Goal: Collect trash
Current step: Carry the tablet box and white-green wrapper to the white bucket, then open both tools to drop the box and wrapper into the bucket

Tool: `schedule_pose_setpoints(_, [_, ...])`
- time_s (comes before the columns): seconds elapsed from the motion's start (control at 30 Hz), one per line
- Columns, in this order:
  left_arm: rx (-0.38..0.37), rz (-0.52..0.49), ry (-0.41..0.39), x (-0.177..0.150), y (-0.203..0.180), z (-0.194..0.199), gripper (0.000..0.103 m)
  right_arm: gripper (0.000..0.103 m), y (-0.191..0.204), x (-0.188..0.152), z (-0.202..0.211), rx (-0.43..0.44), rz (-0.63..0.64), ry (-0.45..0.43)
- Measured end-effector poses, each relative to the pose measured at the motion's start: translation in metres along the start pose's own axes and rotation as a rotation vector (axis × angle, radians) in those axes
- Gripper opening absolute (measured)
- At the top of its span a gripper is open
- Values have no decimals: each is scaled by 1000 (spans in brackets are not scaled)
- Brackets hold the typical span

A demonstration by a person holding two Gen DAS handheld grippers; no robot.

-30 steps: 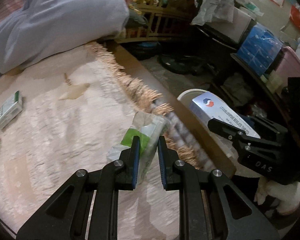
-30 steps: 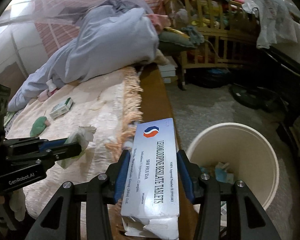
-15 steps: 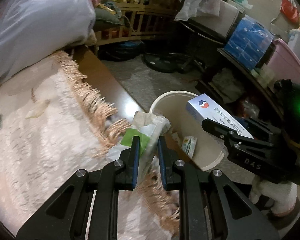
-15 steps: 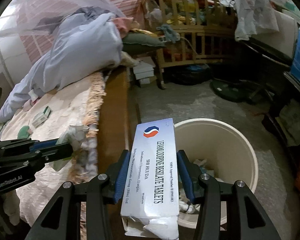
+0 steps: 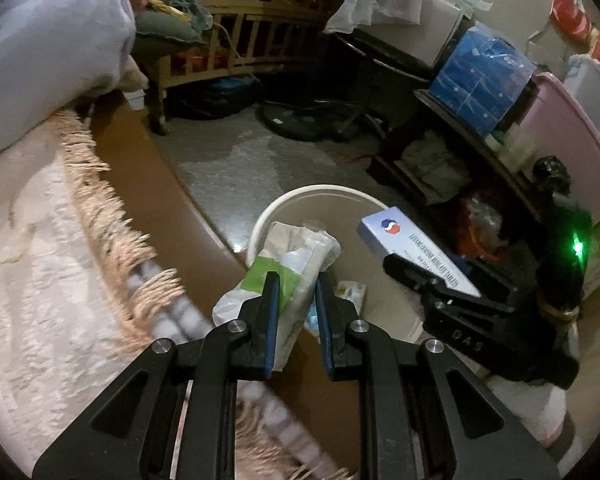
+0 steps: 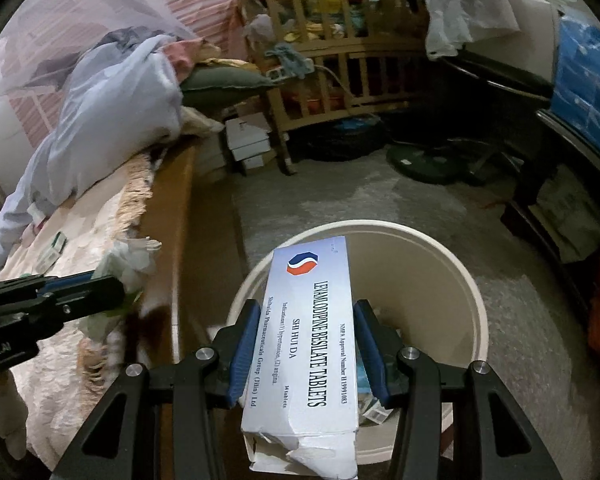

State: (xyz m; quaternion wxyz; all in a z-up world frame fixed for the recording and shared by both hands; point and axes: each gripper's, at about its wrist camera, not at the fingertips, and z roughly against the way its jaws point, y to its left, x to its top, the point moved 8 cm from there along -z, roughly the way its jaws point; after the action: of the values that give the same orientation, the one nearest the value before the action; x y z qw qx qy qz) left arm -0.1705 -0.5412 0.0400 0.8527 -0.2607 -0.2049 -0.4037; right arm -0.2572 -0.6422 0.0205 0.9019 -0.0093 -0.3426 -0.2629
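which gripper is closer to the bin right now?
Right. The right gripper holds the tablet box directly over the bin; the left gripper, clamping a crumpled wrapper, is at the bin's bed-side rim.

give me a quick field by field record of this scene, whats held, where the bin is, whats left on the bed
left gripper: shut on a crumpled wrapper, green and white
right gripper: shut on a white tablet box, its near end torn open
bin: cream bucket on the floor beside the bed, some trash already inside
tablet box position: over the bin opening
wrapper position: near the bin's rim on the bed side, seen from the right wrist view
bed: cream fringed cover, a small green and white box lies on it
task stage: both items held, not yet dropped
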Motion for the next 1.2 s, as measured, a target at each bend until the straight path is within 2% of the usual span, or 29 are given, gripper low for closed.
schedule_pose_setpoints(0.43, [-33,-19,18,12,-27,-29,15,46,-29,-5,-16,-24,-82,30])
schedule_pose_setpoints(0.83, [-61,-3,4,11,-24,-31,17,46,-35,-3,-17,-54,-93,24])
schedule_pose_setpoints(0.93, [-66,0,9,11,-24,-32,27,60,-42,-3,-17,-80,-120,22])
schedule_pose_setpoints(0.97, [-69,-1,5,11,-25,-31,36,68,-45,-3,-16,-84,-133,23])
schedule_pose_setpoints(1.0, [-71,0,1,11,-25,-30,45,69,-47,-3,-16,-80,-146,20])
schedule_pose_setpoints(1.2, [-54,8,-10,8,-21,-21,46,69,-44,-3,-16,-63,-144,24])
